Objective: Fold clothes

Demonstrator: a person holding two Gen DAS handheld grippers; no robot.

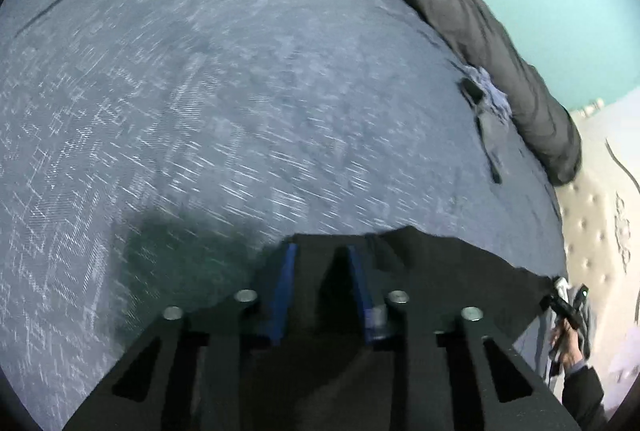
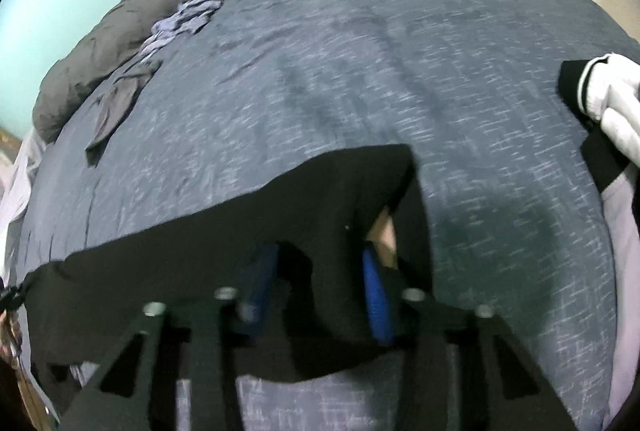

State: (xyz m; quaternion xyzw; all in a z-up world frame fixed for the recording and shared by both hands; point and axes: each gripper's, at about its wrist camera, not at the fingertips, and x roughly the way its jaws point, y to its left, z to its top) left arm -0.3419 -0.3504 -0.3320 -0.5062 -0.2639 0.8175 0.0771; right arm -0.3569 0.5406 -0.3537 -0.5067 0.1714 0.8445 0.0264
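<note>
A black garment (image 2: 224, 215) is stretched between my two grippers above a blue-grey patterned bed cover (image 1: 240, 91). My left gripper (image 1: 322, 255) is shut on one end of the black garment (image 1: 440, 263), whose edge runs right toward the other gripper (image 1: 564, 299) at the frame's right. My right gripper (image 2: 320, 255) is shut on the other end of the garment, and the cloth drapes over and between the blue pads (image 2: 376, 295). The garment's top edge runs left toward the other hand (image 2: 10, 299).
A dark grey duvet (image 1: 460, 3) is rolled along the bed's far edge by a teal wall. A crumpled lilac cloth and a grey garment (image 2: 120, 99) lie beside it. A white and black garment (image 2: 608, 99) lies at the right. A tufted headboard (image 1: 596, 215) stands beyond.
</note>
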